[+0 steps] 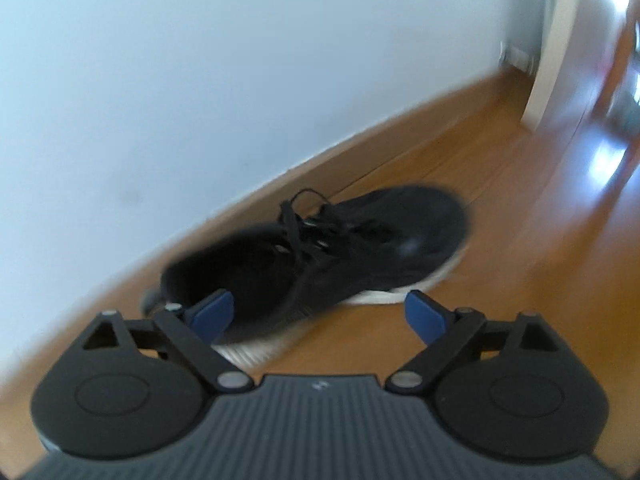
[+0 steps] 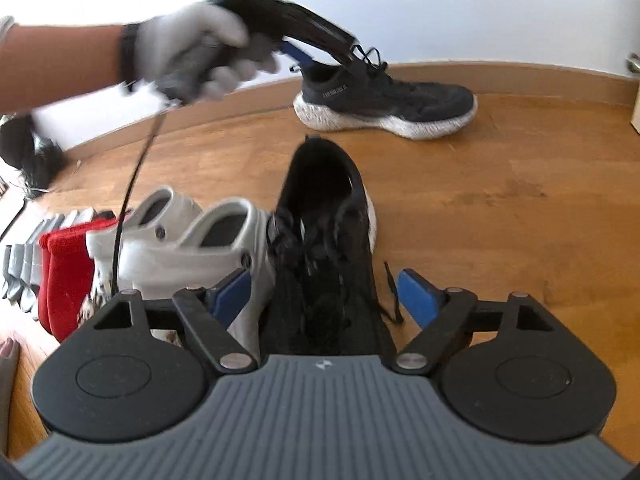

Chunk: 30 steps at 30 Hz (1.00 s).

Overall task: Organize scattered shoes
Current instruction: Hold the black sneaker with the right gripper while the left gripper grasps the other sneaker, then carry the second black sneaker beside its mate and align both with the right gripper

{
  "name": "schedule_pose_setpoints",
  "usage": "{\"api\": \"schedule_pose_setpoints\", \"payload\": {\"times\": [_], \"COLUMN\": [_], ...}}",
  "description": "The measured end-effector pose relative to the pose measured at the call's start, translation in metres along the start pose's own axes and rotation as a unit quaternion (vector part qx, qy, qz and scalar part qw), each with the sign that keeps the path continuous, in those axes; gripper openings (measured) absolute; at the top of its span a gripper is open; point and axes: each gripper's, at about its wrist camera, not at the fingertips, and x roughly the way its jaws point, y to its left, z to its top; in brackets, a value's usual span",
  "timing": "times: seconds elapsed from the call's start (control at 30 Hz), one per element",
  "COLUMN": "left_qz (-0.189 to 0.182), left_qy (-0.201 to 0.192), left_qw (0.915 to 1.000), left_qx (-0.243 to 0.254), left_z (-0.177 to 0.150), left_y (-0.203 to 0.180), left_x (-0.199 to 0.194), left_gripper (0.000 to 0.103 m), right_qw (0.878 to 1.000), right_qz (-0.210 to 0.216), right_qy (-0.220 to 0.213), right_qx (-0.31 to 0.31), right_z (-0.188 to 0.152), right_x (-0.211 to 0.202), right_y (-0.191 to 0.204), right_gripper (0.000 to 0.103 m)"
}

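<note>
A black sneaker with a white sole [image 1: 320, 248] lies on the wooden floor near the wall, blurred. My left gripper [image 1: 320, 308] is open around its heel end: the left pad [image 1: 212, 314] overlaps the collar and the right pad [image 1: 426, 316] stands clear of the sole. In the right wrist view the same sneaker [image 2: 384, 100] lies at the back, with a gloved hand [image 2: 192, 56] holding the left gripper's blue finger [image 2: 296, 53] at its heel. A second black sneaker [image 2: 324, 240] lies heel away from me, and my right gripper [image 2: 324, 288] is open astride its front.
Two grey clogs [image 2: 216, 240] stand left of the near sneaker, then red slippers [image 2: 66, 276] and grey ones [image 2: 24, 272] in a row. A black furry item [image 2: 28, 160] lies far left. A thin cable [image 2: 128, 196] hangs from the hand. A door frame [image 1: 548, 60] stands right.
</note>
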Motion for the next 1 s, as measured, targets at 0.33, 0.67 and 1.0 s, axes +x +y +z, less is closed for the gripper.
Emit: {"api": "schedule_pose_setpoints", "payload": {"times": [0.33,0.67,1.0], "left_qz": [-0.001,-0.160,-0.124], "left_qy": [-0.052,-0.148,-0.125], "left_qw": [0.9875,0.9260,0.9064], "left_qx": [0.149,0.308,0.384], "left_z": [-0.007,-0.010,-0.033], "left_y": [-0.049,-0.116,-0.148], "left_x": [-0.015,-0.110,-0.121], "left_gripper": [0.008,0.007,0.047], "right_qw": [0.996,0.994,0.995], "right_qz": [-0.014,-0.022,-0.093], "right_qy": [-0.024,-0.020,-0.027], "right_qx": [0.086,0.101,0.018], "right_z": [-0.018,-0.030,-0.004], "right_x": [-0.024,-0.034,-0.016], "right_y": [-0.023,-0.032,-0.038], "right_gripper": [0.080,0.081,0.102]}}
